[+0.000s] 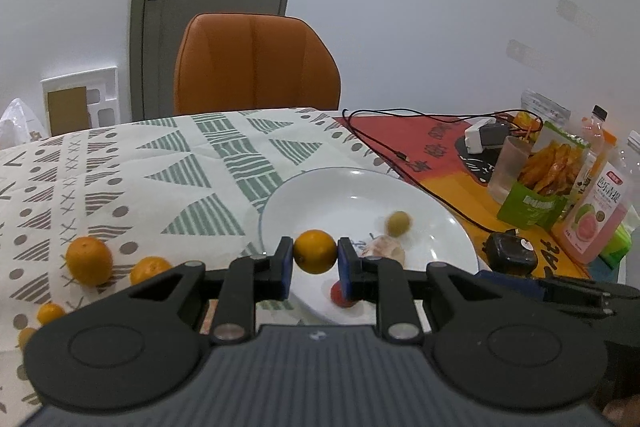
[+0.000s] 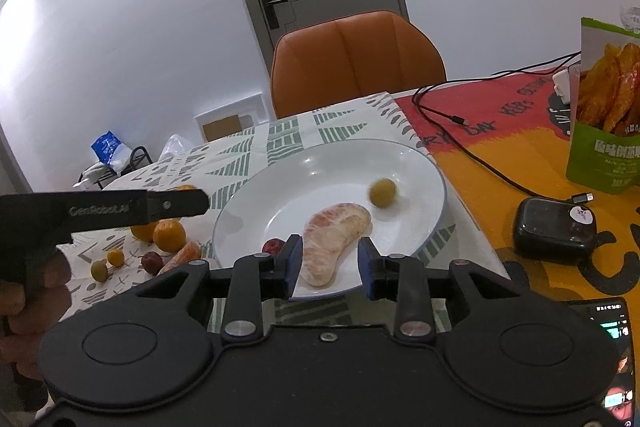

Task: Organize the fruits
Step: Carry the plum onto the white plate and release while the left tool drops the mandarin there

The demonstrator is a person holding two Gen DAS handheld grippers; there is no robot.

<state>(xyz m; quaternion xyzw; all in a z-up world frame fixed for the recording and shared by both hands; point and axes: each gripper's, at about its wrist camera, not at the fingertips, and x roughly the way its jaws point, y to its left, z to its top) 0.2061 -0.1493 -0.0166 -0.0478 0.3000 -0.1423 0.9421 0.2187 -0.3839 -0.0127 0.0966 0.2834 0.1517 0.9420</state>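
My left gripper [image 1: 315, 261] is shut on a small orange [image 1: 315, 251], held above the near rim of the white plate [image 1: 280, 203]. On the plate lie a peeled pomelo segment [image 2: 332, 239], a blurred green round fruit [image 2: 383, 191] and a small red fruit [image 2: 272, 246]. My right gripper [image 2: 330, 263] stands open at the plate's near edge [image 2: 240, 211], with the pomelo segment in line between its fingers. Several oranges [image 1: 89, 260] rest on the patterned cloth left of the plate, beside a small green fruit [image 2: 99, 271] and a dark red one [image 2: 152, 262].
An orange chair [image 1: 256, 67] stands behind the table. To the right are a black cable [image 1: 400, 147], a black box [image 2: 554, 229], a green snack bag [image 2: 608, 107], a pink drink bottle [image 1: 596, 223] and a plastic cup [image 1: 510, 167]. A phone [image 2: 612, 327] lies near right.
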